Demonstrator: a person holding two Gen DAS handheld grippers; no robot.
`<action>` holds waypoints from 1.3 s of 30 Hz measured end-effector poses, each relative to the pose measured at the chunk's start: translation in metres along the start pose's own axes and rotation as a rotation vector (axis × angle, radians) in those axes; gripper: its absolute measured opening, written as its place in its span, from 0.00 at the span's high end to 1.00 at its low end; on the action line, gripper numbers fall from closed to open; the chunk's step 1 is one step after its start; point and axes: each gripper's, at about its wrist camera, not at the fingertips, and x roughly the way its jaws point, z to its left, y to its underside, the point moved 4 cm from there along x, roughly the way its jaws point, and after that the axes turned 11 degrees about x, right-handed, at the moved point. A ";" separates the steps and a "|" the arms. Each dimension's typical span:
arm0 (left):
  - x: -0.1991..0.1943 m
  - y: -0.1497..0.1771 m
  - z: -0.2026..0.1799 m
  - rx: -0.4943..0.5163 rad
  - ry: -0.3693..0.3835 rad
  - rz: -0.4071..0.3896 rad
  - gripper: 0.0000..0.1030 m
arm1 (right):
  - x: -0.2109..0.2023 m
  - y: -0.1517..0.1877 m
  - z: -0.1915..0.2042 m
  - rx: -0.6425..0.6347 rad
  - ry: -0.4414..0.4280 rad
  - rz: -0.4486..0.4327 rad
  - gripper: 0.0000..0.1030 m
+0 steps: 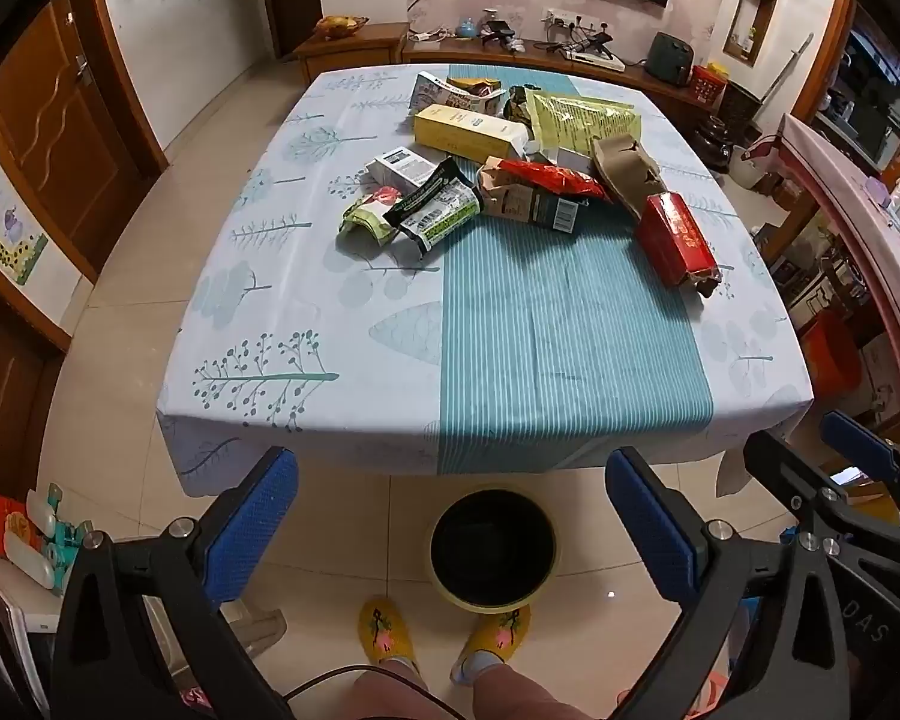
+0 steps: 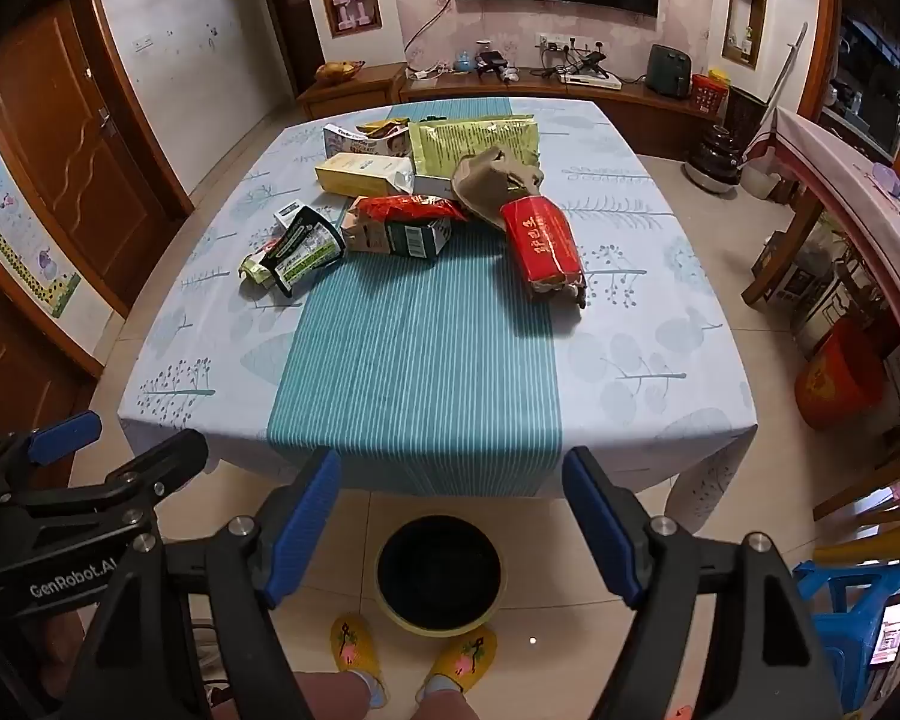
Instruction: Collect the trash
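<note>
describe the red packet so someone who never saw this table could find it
Start at the table with the pale leaf-print cloth and its teal striped runner. The litter lies at the far end; the flat red packet with gold lettering is the piece nearest the right edge, lying alone on the pale cloth, its torn dark end toward the camera.

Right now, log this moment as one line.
stage: start | left claw: open, empty | right claw: open, empty | trash: on table | bin: floor, near edge

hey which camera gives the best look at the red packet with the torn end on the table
The right wrist view: the red packet faces the camera, with its printed top and torn near end plain. The left wrist view shows it further right, angled, its lettering less readable.
</note>
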 end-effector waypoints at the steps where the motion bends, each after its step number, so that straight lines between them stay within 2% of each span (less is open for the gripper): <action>1: 0.000 0.000 0.000 -0.001 0.002 0.001 0.02 | 0.000 0.000 0.000 -0.001 0.001 -0.004 0.25; 17: 0.005 -0.008 0.003 -0.003 0.004 0.005 0.06 | 0.002 0.001 -0.002 0.000 -0.005 0.000 0.25; 27: -0.003 -0.001 -0.003 0.005 -0.009 -0.007 0.06 | 0.003 0.001 -0.001 -0.002 -0.012 -0.003 0.25; 32: -0.005 -0.004 -0.004 0.013 0.004 -0.017 0.11 | 0.002 -0.002 -0.001 -0.005 -0.012 -0.005 0.25; 39: -0.003 -0.005 -0.004 0.015 -0.003 -0.018 0.11 | 0.003 -0.003 -0.001 -0.004 -0.012 -0.003 0.25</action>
